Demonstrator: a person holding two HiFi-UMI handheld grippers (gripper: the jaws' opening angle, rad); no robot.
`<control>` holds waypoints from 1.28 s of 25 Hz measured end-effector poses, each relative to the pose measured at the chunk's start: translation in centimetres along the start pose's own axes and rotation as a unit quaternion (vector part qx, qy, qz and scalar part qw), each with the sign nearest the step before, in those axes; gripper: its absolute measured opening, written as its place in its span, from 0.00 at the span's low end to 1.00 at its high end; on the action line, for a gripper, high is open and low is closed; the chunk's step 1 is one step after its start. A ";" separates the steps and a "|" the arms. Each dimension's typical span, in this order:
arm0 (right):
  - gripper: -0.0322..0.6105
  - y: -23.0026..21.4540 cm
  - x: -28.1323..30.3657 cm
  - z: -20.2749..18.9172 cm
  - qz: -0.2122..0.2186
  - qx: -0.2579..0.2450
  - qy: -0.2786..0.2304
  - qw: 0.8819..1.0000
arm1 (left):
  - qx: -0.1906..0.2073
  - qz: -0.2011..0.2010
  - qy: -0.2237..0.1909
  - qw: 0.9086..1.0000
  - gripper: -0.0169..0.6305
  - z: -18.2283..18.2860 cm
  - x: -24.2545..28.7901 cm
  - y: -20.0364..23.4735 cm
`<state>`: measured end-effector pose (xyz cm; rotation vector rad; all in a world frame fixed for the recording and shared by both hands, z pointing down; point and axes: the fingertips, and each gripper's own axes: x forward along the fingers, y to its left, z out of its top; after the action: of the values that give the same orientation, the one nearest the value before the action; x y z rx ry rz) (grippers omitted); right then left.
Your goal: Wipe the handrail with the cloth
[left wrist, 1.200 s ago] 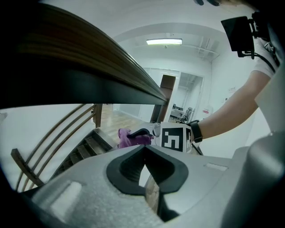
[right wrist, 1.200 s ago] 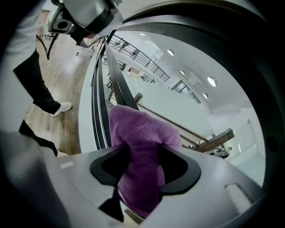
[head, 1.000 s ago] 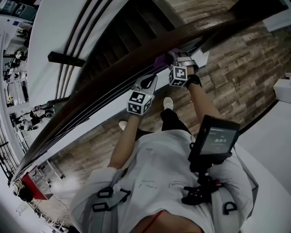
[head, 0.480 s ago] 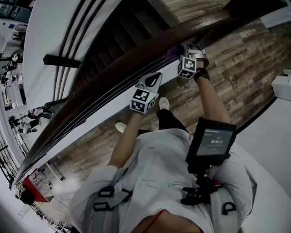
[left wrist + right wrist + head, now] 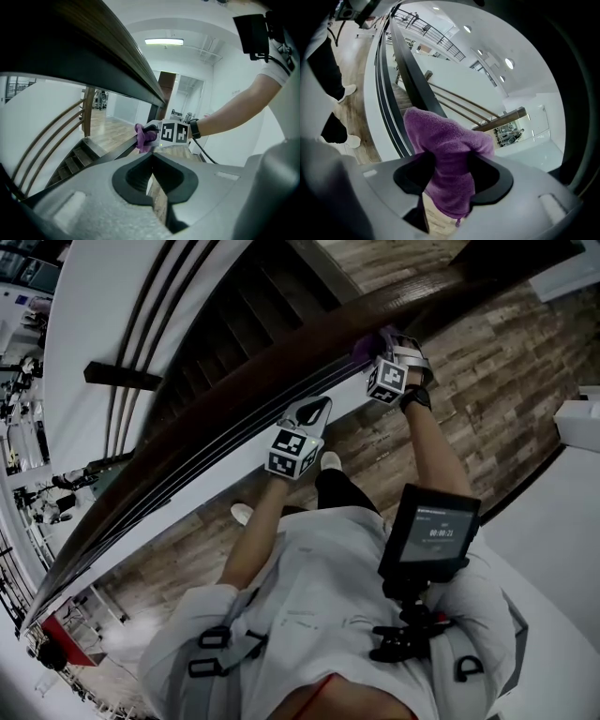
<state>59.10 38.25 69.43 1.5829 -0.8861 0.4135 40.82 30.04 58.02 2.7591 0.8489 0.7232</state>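
Head view: the dark handrail [image 5: 234, 395] slants above stairs [image 5: 244, 306] and a wooden floor [image 5: 487, 371]. The right tool [image 5: 386, 338] holds a purple cloth [image 5: 364, 349] against the handrail, and the left tool [image 5: 317, 409] is just beside it.
Left gripper view: the jaws are together and empty under the rail.
Right gripper view: the jaws are opening, with the cloth bunched between them.

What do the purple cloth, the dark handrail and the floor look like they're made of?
Purple cloth: likely fleece or microfibre; its surface is fuzzy and matte.
Handrail: probably varnished dark wood; lengthwise brown grain streaks with a slight sheen.
Floor: wood-look planks with varied tones; real timber or laminate, I can't tell.
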 end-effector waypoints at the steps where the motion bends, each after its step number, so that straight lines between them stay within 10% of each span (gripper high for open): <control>1: 0.40 -0.3 0.1 -0.4 -0.003 0.000 0.007 1.000 | 0.002 -0.003 -0.001 1.000 0.03 0.1 0.1 -0.1; 16: 0.34 -2.1 -1.2 -4.6 0.011 0.062 0.083 0.995 | 0.013 0.059 -0.012 0.998 0.03 -1.4 -6.9 0.9; 25: 0.26 8.3 -5.4 16.6 0.041 0.005 -0.022 0.999 | -0.068 0.215 -0.042 0.973 0.03 -7.0 -26.0 10.2; 32: 0.25 19.9 -10.2 38.8 0.108 -0.055 -0.157 0.980 | -0.155 0.369 -0.092 0.912 0.03 -12.9 -44.5 15.2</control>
<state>29.60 4.60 67.18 1.4759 -1.3086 0.2645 9.68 -7.44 55.80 2.7410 -0.3642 0.6022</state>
